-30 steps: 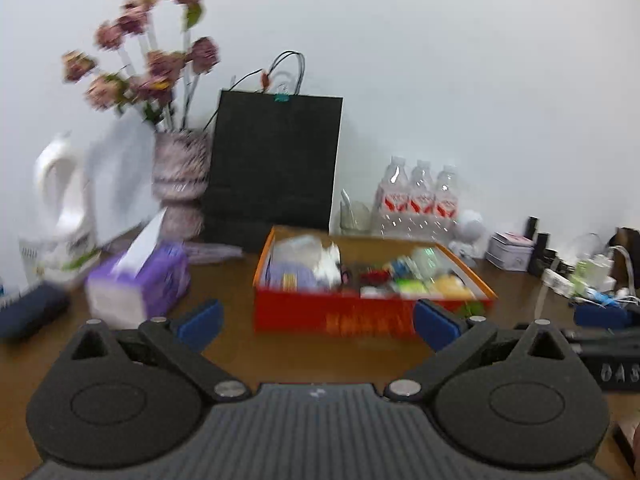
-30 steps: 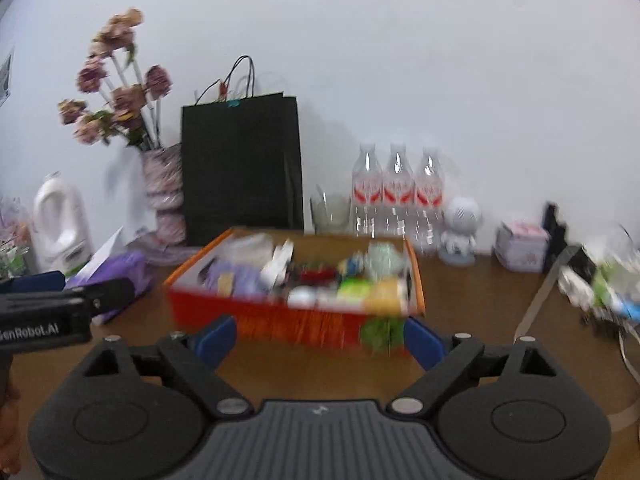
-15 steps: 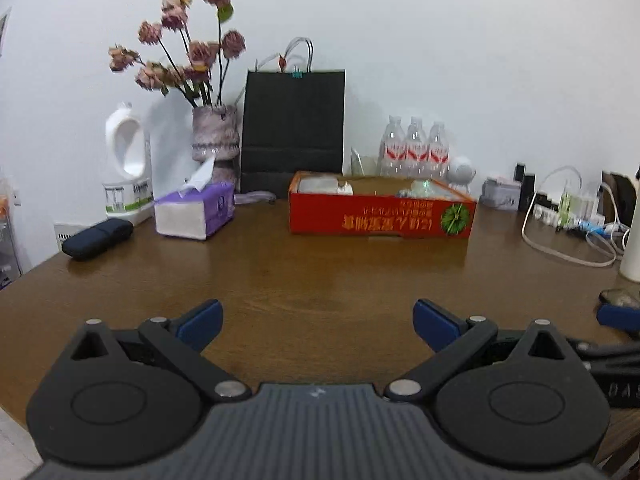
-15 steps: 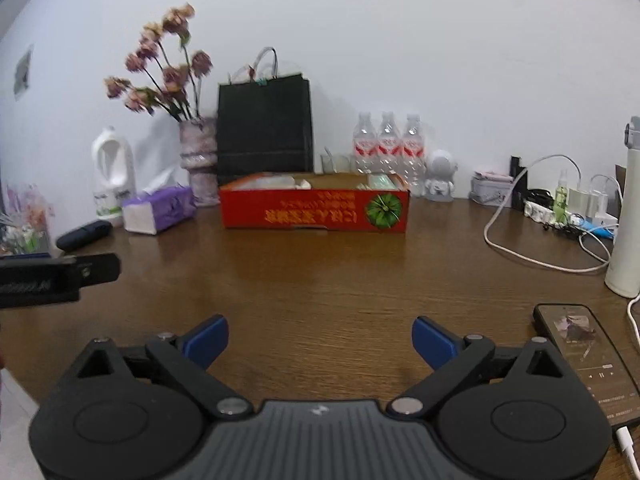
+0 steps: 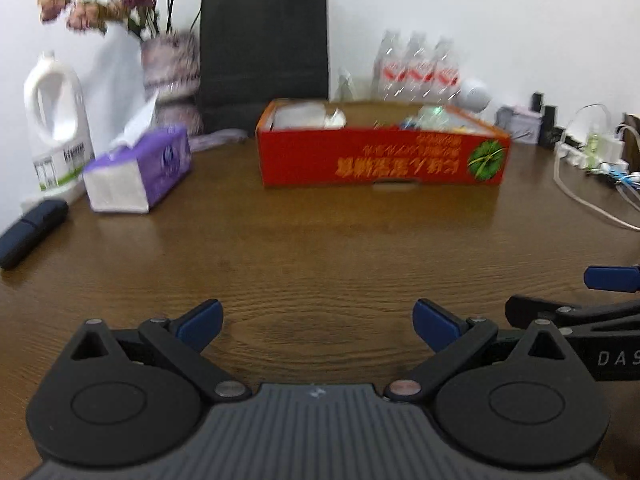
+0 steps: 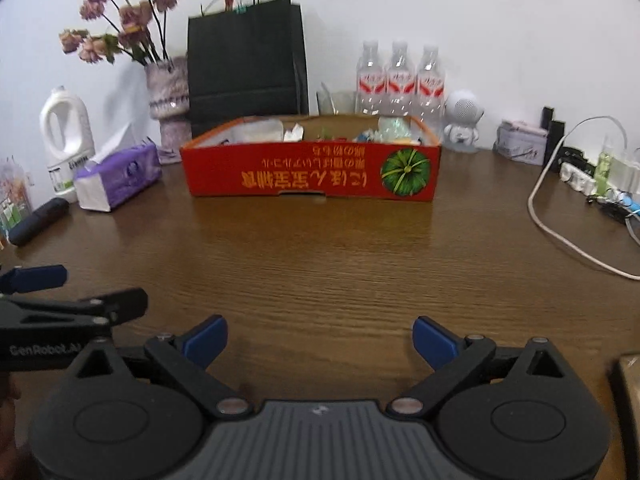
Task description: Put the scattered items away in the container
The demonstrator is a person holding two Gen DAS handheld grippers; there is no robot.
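A red cardboard box [image 5: 380,160] [image 6: 312,174] stands on the brown wooden table [image 5: 320,248] near the back wall, holding several small items. My left gripper [image 5: 318,322] is open and empty, low over the table in front of the box. My right gripper [image 6: 320,338] is open and empty too, beside the left one, which shows at the left edge of the right wrist view. The right gripper's fingers [image 5: 608,278] show at the right edge of the left wrist view.
A purple tissue pack [image 5: 138,170], white jug [image 5: 56,136], flower vase [image 5: 172,76], black paper bag [image 5: 264,48] and dark case [image 5: 34,226] stand left. Water bottles [image 6: 400,78], a white figurine [image 6: 462,122], a power strip [image 6: 592,172] and white cable [image 6: 560,236] are right.
Both grippers pulled far back from the box to the table's near side, then came forward again a little. Both stayed open and empty.
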